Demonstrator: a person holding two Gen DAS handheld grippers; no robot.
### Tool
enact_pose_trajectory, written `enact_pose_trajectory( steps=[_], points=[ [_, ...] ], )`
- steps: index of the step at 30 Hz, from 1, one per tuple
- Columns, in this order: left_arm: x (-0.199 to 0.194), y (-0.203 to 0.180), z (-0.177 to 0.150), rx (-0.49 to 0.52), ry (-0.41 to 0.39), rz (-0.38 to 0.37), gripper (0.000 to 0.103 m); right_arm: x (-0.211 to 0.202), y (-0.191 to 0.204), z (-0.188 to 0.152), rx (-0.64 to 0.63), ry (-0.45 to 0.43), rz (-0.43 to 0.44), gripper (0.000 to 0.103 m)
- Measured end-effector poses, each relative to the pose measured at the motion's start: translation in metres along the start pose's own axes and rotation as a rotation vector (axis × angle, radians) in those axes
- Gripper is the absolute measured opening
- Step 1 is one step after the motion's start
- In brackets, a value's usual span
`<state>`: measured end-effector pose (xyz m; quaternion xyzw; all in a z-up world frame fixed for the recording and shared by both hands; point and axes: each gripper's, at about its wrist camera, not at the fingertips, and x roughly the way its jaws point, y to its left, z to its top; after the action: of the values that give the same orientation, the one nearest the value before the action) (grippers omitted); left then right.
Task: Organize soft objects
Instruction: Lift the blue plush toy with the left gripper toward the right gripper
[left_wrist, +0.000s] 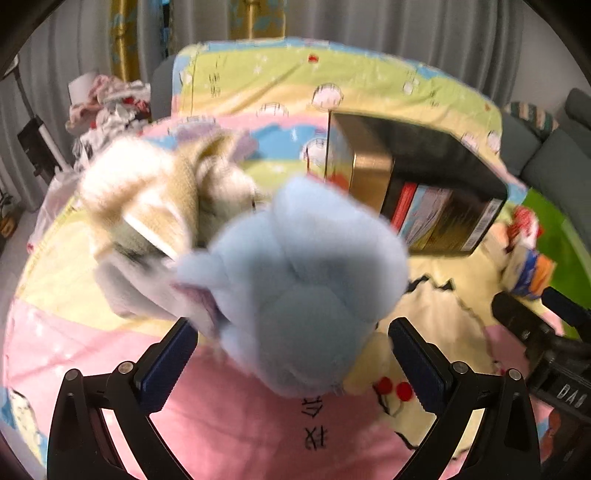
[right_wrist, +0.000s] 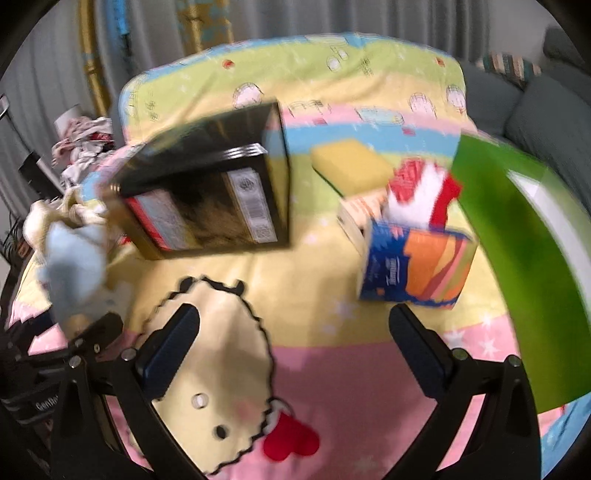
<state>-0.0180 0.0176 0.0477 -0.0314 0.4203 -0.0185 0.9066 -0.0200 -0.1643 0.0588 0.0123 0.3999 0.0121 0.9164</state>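
A light blue plush toy (left_wrist: 306, 288) fills the middle of the left wrist view, blurred. It sits between and just ahead of the fingers of my left gripper (left_wrist: 299, 350), which stands open; both pads are apart from the plush. Behind it lies a beige and white soft bundle (left_wrist: 147, 192). In the right wrist view the blue plush (right_wrist: 74, 266) shows at far left, above the left gripper (right_wrist: 96, 332). My right gripper (right_wrist: 295, 350) is open over the patterned bedspread (right_wrist: 332, 332) with nothing between its fingers.
A black box (right_wrist: 207, 199) lies on its side, opening towards me, with packages inside. A yellow sponge (right_wrist: 351, 166), a blue and orange tissue box (right_wrist: 417, 266) and a red and white item (right_wrist: 421, 192) lie right of it. A green panel (right_wrist: 517, 258) curves along the right. Clothes pile (left_wrist: 107, 107) at back left.
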Motion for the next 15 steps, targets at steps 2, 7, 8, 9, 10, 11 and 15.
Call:
enact_pose_trajectory(
  steps=[2,7,8,9,10,11,15],
  points=[
    [-0.015,0.002,0.005,0.003,-0.041,-0.009,0.103,-0.011,0.007,0.004,-0.01,-0.037,0.024,0.102],
    [-0.037,0.01,0.012,0.025,-0.096,-0.002,0.103,-0.023,0.015,0.011,0.008,-0.041,0.101,0.102],
    [-0.036,0.013,0.012,0.022,-0.092,-0.01,0.103,-0.026,0.015,0.011,0.006,-0.053,0.083,0.102],
    [-0.035,0.013,0.014,0.018,-0.087,-0.012,0.103,-0.028,0.016,0.012,0.008,-0.066,0.059,0.102],
    [-0.036,0.015,0.013,0.014,-0.083,-0.011,0.103,-0.031,0.016,0.011,0.012,-0.073,0.039,0.102],
    [-0.036,0.017,0.013,0.012,-0.082,-0.01,0.103,-0.032,0.016,0.012,0.018,-0.076,0.018,0.102],
    [-0.039,0.027,0.015,-0.006,-0.085,-0.02,0.103,-0.039,0.01,0.017,0.062,-0.081,0.013,0.1]
  ],
)
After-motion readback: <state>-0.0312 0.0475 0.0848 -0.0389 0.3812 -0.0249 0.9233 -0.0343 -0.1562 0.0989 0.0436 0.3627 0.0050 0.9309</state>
